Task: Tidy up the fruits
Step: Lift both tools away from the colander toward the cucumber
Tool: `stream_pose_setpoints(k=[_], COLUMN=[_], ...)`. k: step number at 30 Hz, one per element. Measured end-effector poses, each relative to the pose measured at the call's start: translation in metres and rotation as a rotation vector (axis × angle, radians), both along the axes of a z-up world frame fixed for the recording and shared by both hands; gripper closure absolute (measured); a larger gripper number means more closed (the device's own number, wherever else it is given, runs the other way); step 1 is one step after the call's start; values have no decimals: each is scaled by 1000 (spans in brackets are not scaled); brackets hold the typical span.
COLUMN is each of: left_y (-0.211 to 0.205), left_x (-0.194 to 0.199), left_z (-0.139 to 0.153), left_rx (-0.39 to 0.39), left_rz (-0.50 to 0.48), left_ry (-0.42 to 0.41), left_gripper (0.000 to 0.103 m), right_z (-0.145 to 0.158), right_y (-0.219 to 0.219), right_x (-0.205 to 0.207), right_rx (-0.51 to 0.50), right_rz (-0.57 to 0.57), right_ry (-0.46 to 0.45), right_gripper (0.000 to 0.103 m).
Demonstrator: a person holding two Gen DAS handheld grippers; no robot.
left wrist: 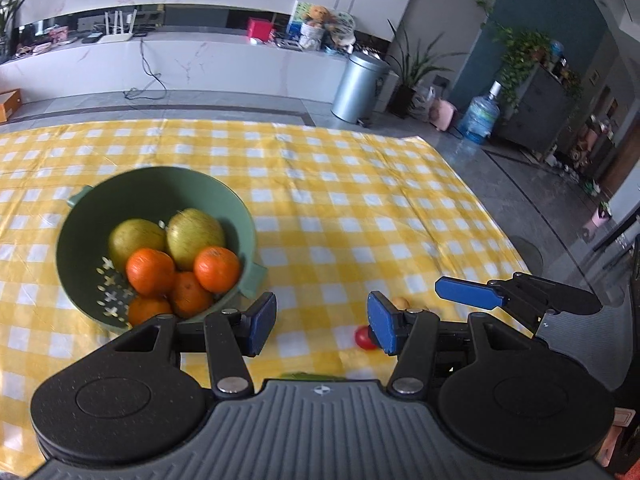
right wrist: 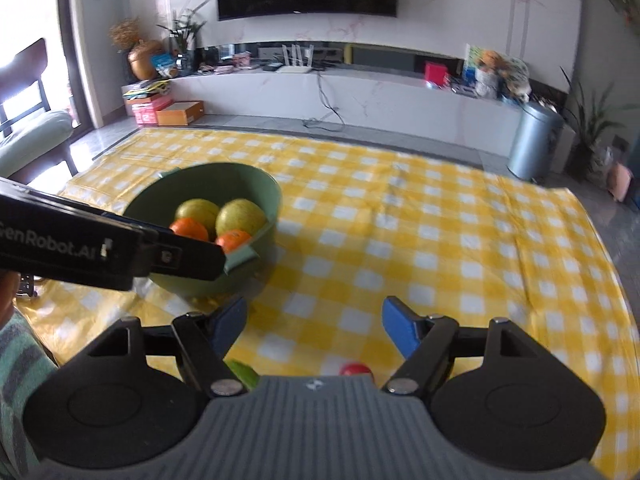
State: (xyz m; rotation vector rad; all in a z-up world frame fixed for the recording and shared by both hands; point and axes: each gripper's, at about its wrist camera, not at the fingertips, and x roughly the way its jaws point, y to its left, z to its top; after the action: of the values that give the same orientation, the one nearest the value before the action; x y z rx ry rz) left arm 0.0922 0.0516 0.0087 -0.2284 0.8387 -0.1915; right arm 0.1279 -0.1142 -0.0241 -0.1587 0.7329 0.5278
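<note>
A green colander bowl (left wrist: 80,220) stands on the yellow checked cloth and holds two yellow-green pears (left wrist: 195,236) and several oranges (left wrist: 150,272). It also shows in the right wrist view (right wrist: 224,184). My left gripper (left wrist: 322,326) is open and empty, just right of the bowl. A small red fruit (left wrist: 363,338) and a small orange fruit (left wrist: 401,302) lie by its right finger. My right gripper (right wrist: 314,330) is open and empty above the cloth, with the red fruit (right wrist: 354,369) and a green thing (right wrist: 244,372) close below it. The right gripper's finger (left wrist: 468,293) shows in the left wrist view.
The yellow checked cloth (left wrist: 340,184) covers the table. The left gripper's body (right wrist: 100,248) crosses in front of the bowl in the right wrist view. Beyond the table are a metal bin (left wrist: 358,86), a water bottle (left wrist: 480,114) and a white TV bench (right wrist: 360,96).
</note>
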Motion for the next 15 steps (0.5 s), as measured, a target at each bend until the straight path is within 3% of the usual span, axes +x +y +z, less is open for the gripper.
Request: stream_pose_setpoints(k=[4,8,15], left_y=[-18,-33,-49], left_x=[-5,-8,-13], left_z=[-11,-27,-59], left_rx=[-3,-19,-48], left_rz=[-52,-77,-4], left_ry=[51,116,218], left_gripper=[41,41,41], right_z=[-16,-27,-37], right_y=[-26,-40,-58], right_x=[-9,-17,-23], right_rx=[18,-23,-78], right_rz=[-67,-115,-170], right_ry=[65,72,55], right_gripper=[31,32,41])
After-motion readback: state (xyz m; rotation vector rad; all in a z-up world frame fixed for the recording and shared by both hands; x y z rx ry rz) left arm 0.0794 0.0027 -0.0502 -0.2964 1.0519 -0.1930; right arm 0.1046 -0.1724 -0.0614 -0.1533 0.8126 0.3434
